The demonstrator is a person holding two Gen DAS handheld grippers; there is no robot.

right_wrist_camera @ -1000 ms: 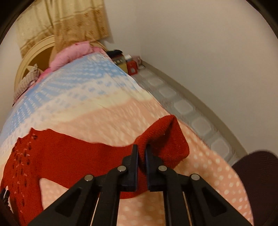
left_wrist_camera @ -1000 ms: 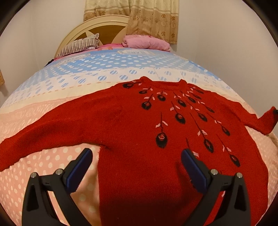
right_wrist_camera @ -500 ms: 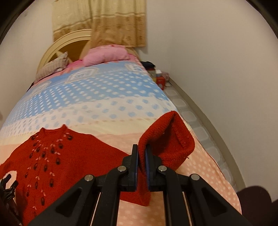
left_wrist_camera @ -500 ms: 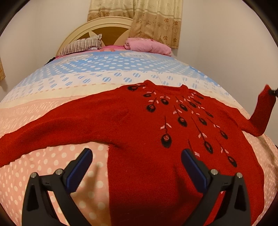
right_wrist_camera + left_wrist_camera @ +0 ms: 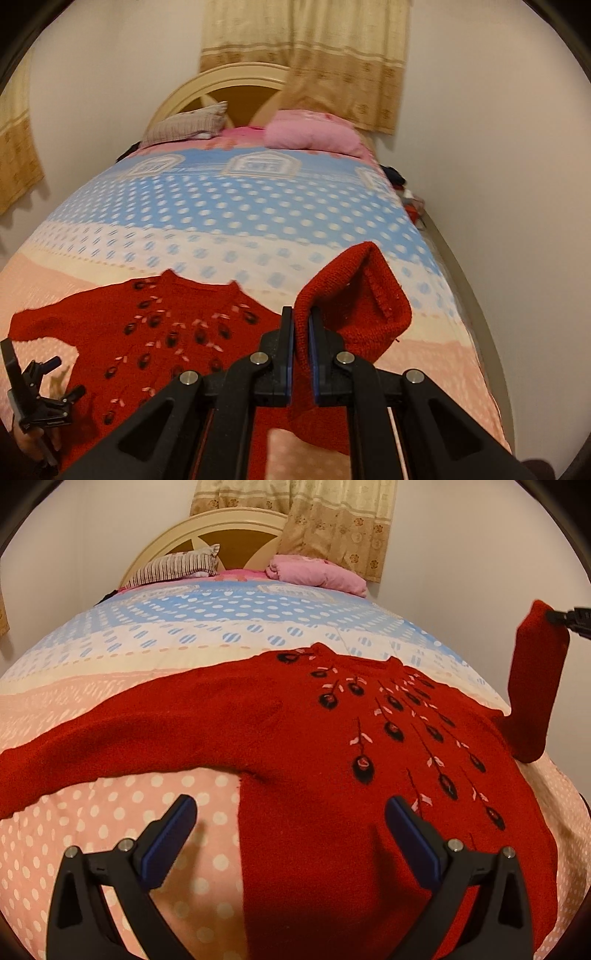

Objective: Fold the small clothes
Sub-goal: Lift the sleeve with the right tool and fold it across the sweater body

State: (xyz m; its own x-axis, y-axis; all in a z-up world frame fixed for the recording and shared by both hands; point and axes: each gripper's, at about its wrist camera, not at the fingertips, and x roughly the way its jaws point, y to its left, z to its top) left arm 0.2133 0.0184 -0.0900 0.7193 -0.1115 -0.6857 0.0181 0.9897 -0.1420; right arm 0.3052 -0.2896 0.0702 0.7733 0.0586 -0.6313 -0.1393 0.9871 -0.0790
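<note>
Bed (image 5: 155, 657) w/ red sweater (image 5: 332, 775) lying flat, front up. Its sleeve (image 5: 354, 306), at bed level a sec ago, is now lifted clear and swung in toward the body, so the sleeve fold is underway. Right gripper (image 5: 301, 354) fingers pinch the cuff; left gripper (image 5: 291, 834) fingers spread, hovering over the hem, holding nothing.

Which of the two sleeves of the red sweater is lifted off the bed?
The sleeve pinched in the right gripper is raised by its cuff. The other sleeve lies flat on the bed.
</note>
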